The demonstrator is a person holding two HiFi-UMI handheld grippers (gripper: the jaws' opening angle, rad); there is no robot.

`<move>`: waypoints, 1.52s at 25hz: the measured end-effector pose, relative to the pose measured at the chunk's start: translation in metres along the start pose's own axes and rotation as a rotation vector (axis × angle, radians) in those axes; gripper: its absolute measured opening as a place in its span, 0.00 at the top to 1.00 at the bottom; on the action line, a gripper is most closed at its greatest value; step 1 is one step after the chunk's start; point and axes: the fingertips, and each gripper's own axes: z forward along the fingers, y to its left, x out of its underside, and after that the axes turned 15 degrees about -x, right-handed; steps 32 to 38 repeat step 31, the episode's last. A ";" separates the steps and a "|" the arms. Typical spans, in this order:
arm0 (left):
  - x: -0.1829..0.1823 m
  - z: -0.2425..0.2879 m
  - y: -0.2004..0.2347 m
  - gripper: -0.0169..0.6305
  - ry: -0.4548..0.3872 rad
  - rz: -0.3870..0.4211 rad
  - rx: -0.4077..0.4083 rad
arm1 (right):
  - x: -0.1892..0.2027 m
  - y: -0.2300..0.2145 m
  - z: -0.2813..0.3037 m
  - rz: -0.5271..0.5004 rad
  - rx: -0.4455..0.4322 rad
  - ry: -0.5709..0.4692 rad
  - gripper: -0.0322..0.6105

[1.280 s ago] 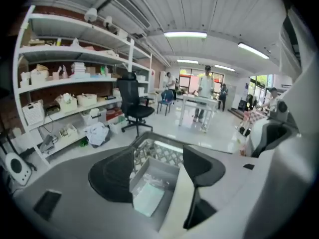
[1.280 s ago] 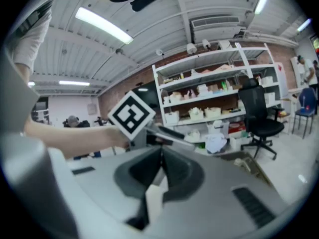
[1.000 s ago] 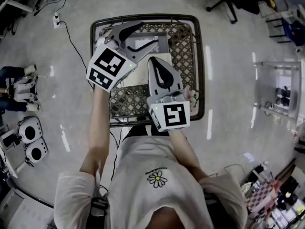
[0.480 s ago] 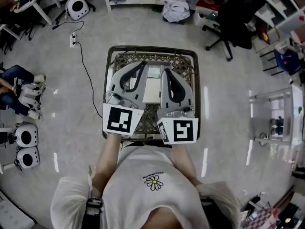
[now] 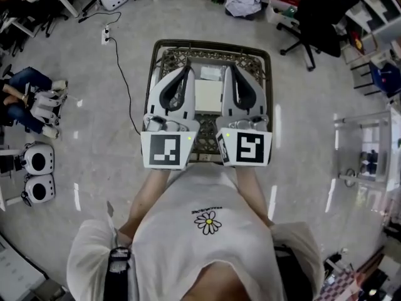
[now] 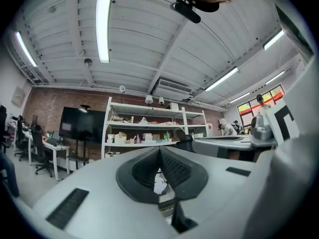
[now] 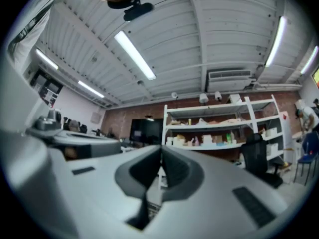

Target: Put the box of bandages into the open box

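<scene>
In the head view a white box point(image 5: 208, 96) lies on a dark lattice-topped table point(image 5: 213, 44), and a smaller pale box end point(image 5: 210, 73) shows just behind it. I cannot tell which is the bandage box. My left gripper point(image 5: 187, 69) and right gripper point(image 5: 228, 68) are held side by side above the table, flanking the white box. Both point level across the room. In the left gripper view the left gripper point(image 6: 160, 151) is shut with nothing between its pads. The right gripper view shows the right gripper point(image 7: 161, 151) shut and likewise empty.
White shelving point(image 6: 144, 133) with small boxes stands ahead, also seen as shelving point(image 7: 219, 128) in the right gripper view. On the floor are a power strip point(image 5: 105, 36) with a cable, an office chair point(image 5: 313, 17), round white devices point(image 5: 37, 162) and a seated person's legs point(image 5: 31, 99).
The left jaws, open over the box a second ago, are now shut and empty. Both grippers have lifted, tilted up to level and come side by side.
</scene>
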 end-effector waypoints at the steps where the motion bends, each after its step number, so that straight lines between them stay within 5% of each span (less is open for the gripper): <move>1: -0.001 0.000 0.001 0.94 -0.003 0.001 -0.008 | 0.001 -0.001 -0.001 0.001 0.003 0.007 0.90; 38: 0.002 0.010 0.017 0.94 0.010 0.028 -0.051 | 0.021 -0.006 0.007 0.058 -0.023 0.039 0.90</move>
